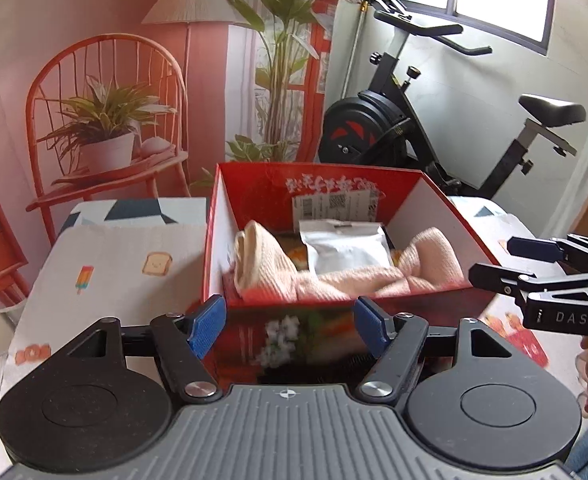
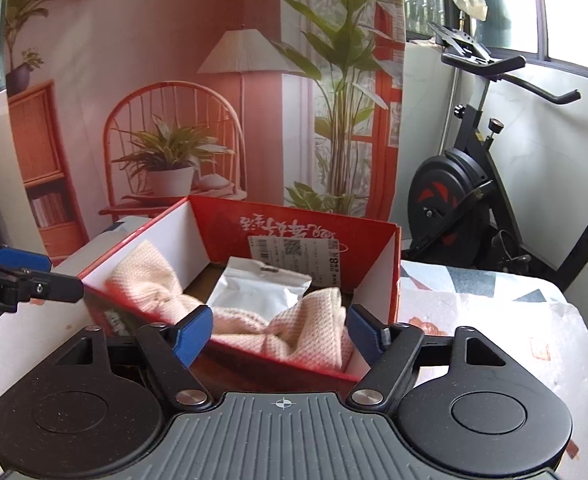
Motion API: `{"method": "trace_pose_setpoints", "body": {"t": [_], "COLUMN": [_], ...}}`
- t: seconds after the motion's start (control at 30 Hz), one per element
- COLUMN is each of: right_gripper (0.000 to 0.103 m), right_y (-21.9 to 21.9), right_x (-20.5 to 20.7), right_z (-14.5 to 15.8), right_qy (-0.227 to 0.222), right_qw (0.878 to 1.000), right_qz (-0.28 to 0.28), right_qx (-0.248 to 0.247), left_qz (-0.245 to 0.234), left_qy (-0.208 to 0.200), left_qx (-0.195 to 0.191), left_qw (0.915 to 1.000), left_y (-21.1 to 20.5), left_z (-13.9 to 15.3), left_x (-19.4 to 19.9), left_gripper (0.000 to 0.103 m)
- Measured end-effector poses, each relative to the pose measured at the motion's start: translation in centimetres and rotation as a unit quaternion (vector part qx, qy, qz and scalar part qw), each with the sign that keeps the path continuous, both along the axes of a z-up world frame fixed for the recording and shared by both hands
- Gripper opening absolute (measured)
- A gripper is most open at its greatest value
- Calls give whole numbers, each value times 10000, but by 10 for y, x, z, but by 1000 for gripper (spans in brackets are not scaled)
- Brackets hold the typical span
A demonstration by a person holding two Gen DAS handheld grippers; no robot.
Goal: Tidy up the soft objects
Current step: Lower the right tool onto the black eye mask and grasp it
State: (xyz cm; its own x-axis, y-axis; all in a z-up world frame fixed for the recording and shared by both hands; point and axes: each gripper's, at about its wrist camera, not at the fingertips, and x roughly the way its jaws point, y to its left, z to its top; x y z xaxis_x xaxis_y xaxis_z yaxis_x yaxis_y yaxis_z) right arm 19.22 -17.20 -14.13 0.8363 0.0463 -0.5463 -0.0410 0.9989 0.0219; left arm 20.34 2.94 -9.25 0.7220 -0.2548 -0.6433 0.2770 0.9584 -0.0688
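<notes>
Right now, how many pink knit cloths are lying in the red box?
1 that I can make out: the pink knit cloth runs in bunched folds from the red box's left wall to its right wall, in front of a white pouch. More may lie underneath.

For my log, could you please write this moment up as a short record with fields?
container: red box, open top, on the table
contents: pink towel lying across the near side; white pouch behind it
left claw: open, empty, facing the box's near wall
right claw: open, empty, at the box's near corner
background: exercise bike
</notes>
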Motion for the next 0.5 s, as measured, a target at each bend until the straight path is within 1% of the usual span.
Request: {"method": "trace_pose_setpoints", "body": {"t": [0.07,0.13,0.23,0.3,0.37,0.5], "right_gripper": [76,85,92,96,97,100], "right_y": [4,8,12,13,13,13], "right_x": [-15,-28,-49,-63,-72,-85], "right_z": [-3,-8,-21,-33,-44,-63], "right_qy": [21,137,275,458,666,932], "right_qw": [10000,9999,9995,9987,9972,9950], "right_qz": [-13,-7,-30,-59,-92,-131], "right_qx": [43,74,124,228,324,338], "left_qz": [-88,-146,-167,-161,-127,-33], "left_qy": [91,187,330,447,588,866], "left_qx": [-57,-21,23,-50,-121,-227], "left_qw": [9999,9997,9993,9989,9981,9960], "left_y": [1,0,1,3,5,8], "left_z": [-5,-13,-25,-34,-43,-63], "left_x": [-15,-30,-48,-57,-62,-70], "left_gripper": [73,73,73,73,73,74]}}
